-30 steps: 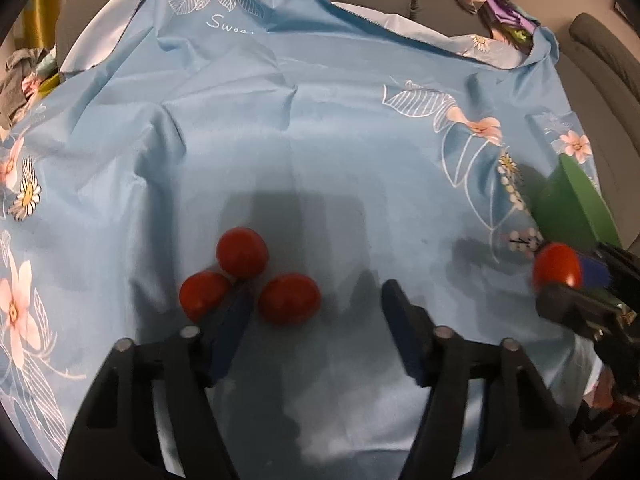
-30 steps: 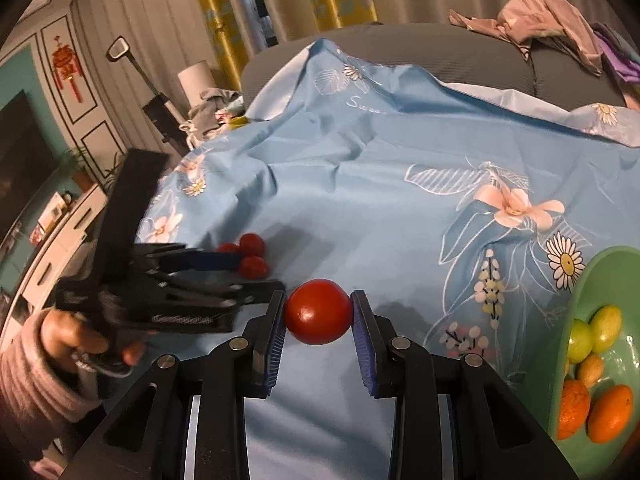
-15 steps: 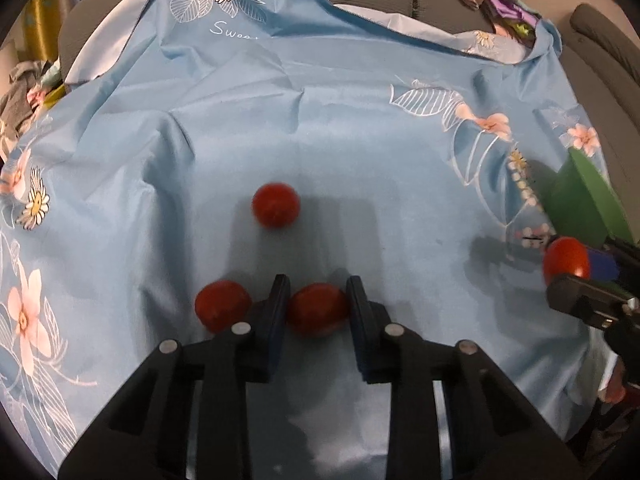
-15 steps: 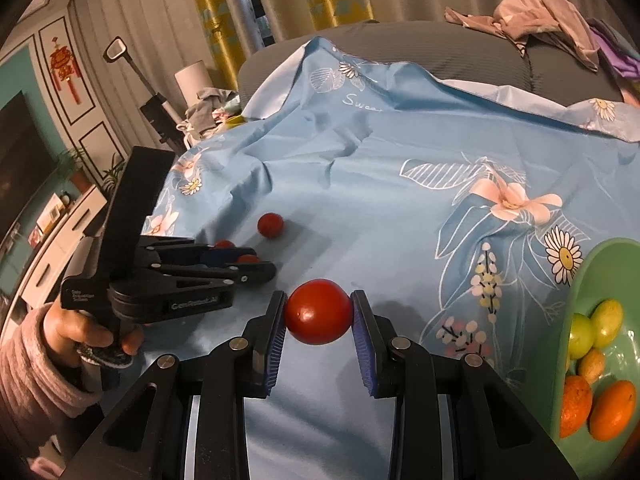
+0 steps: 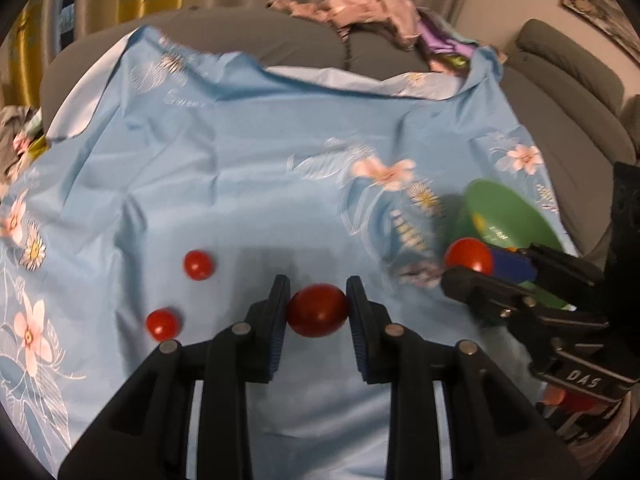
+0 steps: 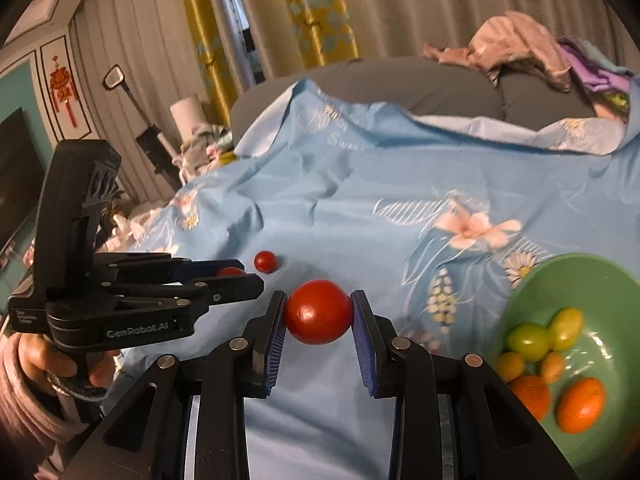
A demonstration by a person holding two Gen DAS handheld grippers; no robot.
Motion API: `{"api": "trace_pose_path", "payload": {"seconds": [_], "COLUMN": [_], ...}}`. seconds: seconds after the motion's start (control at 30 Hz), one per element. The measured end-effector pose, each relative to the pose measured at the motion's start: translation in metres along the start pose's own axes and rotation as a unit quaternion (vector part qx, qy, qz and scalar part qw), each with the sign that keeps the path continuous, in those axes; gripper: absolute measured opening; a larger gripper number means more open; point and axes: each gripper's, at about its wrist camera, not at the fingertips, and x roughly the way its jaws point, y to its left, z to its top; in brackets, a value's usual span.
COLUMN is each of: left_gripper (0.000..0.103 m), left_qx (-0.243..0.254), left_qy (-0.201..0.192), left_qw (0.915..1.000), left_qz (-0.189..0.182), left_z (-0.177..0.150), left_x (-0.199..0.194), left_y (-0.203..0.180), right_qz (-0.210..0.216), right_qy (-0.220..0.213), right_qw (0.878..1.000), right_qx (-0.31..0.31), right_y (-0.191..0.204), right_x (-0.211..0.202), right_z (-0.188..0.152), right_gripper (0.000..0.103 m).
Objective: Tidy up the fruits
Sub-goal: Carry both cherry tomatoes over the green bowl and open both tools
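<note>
My left gripper [image 5: 318,310] is shut on a red tomato [image 5: 318,311] and holds it above the blue flowered cloth [image 5: 240,168]. Two more red tomatoes [image 5: 199,265] [image 5: 163,324] lie on the cloth to its left. My right gripper [image 6: 319,312] is shut on another red tomato [image 6: 318,312]; it also shows in the left wrist view [image 5: 468,258], next to the green bowl [image 5: 508,212]. The green bowl [image 6: 560,276] sits at the right and holds several orange, yellow and green fruits [image 6: 532,338].
The cloth covers a grey sofa [image 5: 248,40] with a pile of clothes [image 5: 360,4] at its back. A grey cushion [image 5: 568,60] lies at the far right. Curtains [image 6: 312,12] and a wall stand behind.
My left gripper has lifted its tomato off the cloth and tilted up. The other two tomatoes stay on the cloth. The right gripper keeps holding its tomato near the bowl.
</note>
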Motion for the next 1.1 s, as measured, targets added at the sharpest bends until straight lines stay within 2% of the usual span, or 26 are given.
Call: {"api": "trace_pose_path", "payload": {"seconds": [0.23,0.5,0.63,0.7,0.93,1.0,1.07,1.1], "left_gripper": [0.028,0.029,0.029,0.029,0.029,0.035,0.06,0.063], "left_qx": [0.045,0.102,0.131,0.139,0.151,0.146,0.145,0.143], "left_qy": [-0.022,-0.025,-0.016,0.001,0.044,0.045,0.042,0.038], "left_qw": [0.998,0.9901,0.9848,0.9831,0.9818,0.9824,0.9825,0.9829], "left_qz": [-0.039,-0.093,-0.113,-0.119,-0.107,-0.108,-0.11,-0.11], "left_z": [0.021,0.036,0.037,0.036,0.025,0.025,0.025,0.025], "left_x": [-0.002,0.014,0.03,0.043,0.071,0.072,0.07,0.068], "left_y": [-0.054,-0.131,-0.162,-0.174,-0.183,-0.182,-0.182,-0.182], "right_qz": [-0.04,-0.1,-0.143,-0.161,-0.197,-0.196,-0.198,-0.2], "right_qy": [-0.049,-0.085,-0.076,-0.063,-0.032,-0.032,-0.031,-0.029], "right_qw": [0.998,0.987,0.98,0.977,0.968,0.967,0.966,0.966], "right_qx": [0.03,0.091,0.113,0.121,0.15,0.159,0.161,0.163], "right_y": [-0.035,-0.087,-0.11,-0.117,-0.144,-0.149,-0.15,-0.151], "right_x": [-0.046,-0.089,-0.096,-0.094,-0.088,-0.089,-0.09,-0.09], "right_z": [-0.004,-0.016,-0.025,-0.028,-0.041,-0.043,-0.044,-0.044], "right_gripper": [0.034,0.034,0.034,0.034,0.034,0.034,0.034,0.034]}}
